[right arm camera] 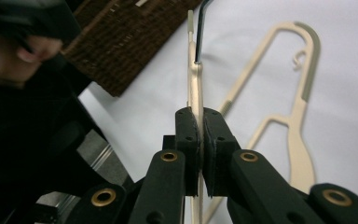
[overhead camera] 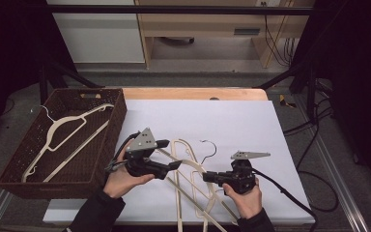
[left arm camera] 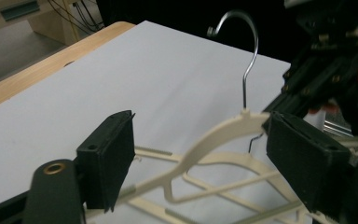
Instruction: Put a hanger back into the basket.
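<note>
Right gripper (right arm camera: 199, 140) clamps the hanger (right arm camera: 195, 88), left gripper (left arm camera: 200, 158) gapes around it; it could snag hangers (overhead camera: 193, 193) beneath.

Bare white sheet (overhead camera: 232, 121) ahead, wicker basket (overhead camera: 107, 140) blocking left, hangers (overhead camera: 188, 188) between.

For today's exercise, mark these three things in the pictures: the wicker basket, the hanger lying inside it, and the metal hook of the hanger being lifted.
wicker basket (overhead camera: 118, 116): high view, on its right wall.
hanger in the basket (overhead camera: 66, 122): high view, on its cream shoulder.
metal hook (left arm camera: 250, 56): left gripper view, on the hook's straight shank.
</note>
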A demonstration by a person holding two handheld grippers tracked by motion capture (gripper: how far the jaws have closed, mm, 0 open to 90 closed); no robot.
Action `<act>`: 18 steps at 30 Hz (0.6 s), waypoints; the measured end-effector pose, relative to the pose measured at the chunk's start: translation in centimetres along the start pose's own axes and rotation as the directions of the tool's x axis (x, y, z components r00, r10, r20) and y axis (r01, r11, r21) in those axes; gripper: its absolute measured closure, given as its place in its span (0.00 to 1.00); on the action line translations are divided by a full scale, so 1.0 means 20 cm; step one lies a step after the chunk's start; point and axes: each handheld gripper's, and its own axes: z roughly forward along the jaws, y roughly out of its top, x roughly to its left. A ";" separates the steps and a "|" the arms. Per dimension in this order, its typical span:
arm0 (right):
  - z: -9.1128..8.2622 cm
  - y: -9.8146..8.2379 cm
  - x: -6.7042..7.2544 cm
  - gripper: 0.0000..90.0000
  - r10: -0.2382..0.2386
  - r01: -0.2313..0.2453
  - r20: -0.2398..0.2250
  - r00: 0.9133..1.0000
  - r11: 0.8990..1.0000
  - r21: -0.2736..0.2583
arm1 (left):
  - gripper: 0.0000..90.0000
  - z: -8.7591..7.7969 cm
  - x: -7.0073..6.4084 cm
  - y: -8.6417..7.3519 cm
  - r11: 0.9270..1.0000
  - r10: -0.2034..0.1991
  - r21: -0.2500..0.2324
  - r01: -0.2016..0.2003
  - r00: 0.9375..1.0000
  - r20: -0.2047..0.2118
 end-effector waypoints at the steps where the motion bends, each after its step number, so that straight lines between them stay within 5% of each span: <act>1: -0.01 0.01 0.00 0.97 -0.020 0.020 -0.012 1.000 1.000 -0.007 | 0.23 -0.01 0.00 -0.02 1.000 -0.001 0.010 0.001 1.000 0.004; 4: -0.03 0.06 0.01 0.97 -0.109 0.109 -0.042 0.993 0.994 -0.009 | 0.23 -0.01 0.01 -0.04 0.999 0.014 0.039 -0.014 1.000 0.001; 8: -0.02 0.10 0.06 0.97 -0.221 0.222 -0.065 0.973 0.975 0.008 | 0.25 0.05 0.00 -0.04 0.996 0.032 0.082 -0.035 0.999 0.030; 13: -0.02 0.11 0.08 0.97 -0.278 0.281 -0.097 0.956 0.960 0.016 | 0.35 0.13 -0.01 -0.05 0.984 0.089 0.151 -0.100 0.993 0.075; 18: -0.01 0.09 0.08 0.97 -0.315 0.321 -0.111 0.943 0.946 0.042 | 0.57 0.17 -0.03 -0.05 0.972 0.135 0.179 -0.155 0.984 0.119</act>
